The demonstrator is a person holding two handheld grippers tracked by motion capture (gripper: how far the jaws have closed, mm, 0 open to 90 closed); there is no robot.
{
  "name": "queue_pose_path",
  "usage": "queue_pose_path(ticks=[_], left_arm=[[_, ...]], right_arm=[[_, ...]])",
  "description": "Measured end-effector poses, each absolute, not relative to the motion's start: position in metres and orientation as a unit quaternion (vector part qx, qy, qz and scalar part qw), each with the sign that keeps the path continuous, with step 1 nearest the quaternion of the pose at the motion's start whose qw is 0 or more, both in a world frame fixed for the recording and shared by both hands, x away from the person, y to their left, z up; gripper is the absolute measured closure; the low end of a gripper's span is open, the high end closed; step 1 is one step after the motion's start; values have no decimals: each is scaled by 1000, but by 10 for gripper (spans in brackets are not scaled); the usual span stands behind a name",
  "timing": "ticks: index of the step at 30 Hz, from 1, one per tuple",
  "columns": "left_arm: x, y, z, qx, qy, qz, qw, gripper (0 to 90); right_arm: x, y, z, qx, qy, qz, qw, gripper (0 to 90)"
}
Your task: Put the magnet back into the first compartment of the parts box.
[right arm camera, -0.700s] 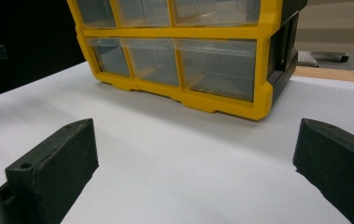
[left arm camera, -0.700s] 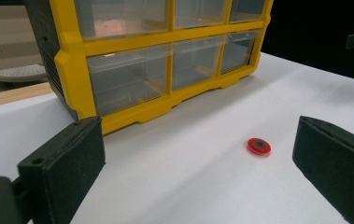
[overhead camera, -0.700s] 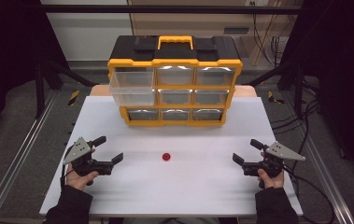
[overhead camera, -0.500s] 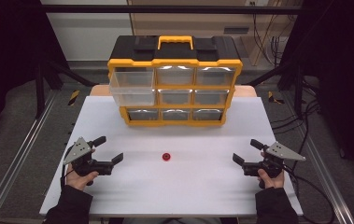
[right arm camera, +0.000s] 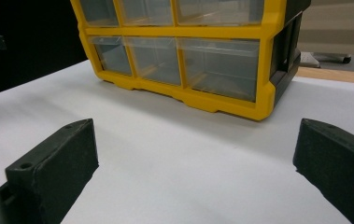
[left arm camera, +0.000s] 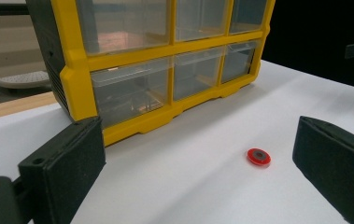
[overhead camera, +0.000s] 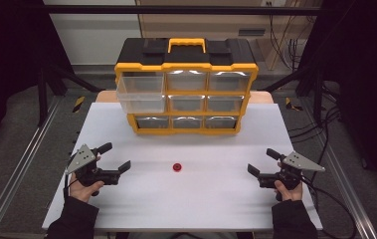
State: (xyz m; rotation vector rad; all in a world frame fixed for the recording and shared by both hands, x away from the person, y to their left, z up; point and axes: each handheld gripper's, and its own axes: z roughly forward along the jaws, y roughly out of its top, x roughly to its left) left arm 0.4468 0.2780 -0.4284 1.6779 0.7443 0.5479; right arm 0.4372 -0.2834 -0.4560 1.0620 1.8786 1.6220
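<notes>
Two grippers are hovering w/ jaws wide, gripping nothing: left gripper point(overhead camera: 115, 157) left of red disc point(overhead camera: 177, 167), right gripper point(overhead camera: 263, 162) right of it; organizer point(overhead camera: 186, 89) behind disc.

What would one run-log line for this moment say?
left gripper: open, empty | right gripper: open, empty | disc: on table, untouched | top-left drawer: out

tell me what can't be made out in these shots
- Red disc: too small in the high view to tell what it is; the left gripper view shows just a grey centre.
- Drawer organizer: top rows cut off by the upper edge in both gripper views.
- Closed drawers: glare on the clear fronts hides any contents.
</notes>
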Motion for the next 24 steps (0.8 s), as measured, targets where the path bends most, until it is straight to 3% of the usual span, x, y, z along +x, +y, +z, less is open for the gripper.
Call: queue_pose_path(ticks=[24], left_arm=[[448, 256, -418, 739, 314, 228, 550, 16]], right_arm=[[438, -282, -457, 379, 684, 584, 218, 4]])
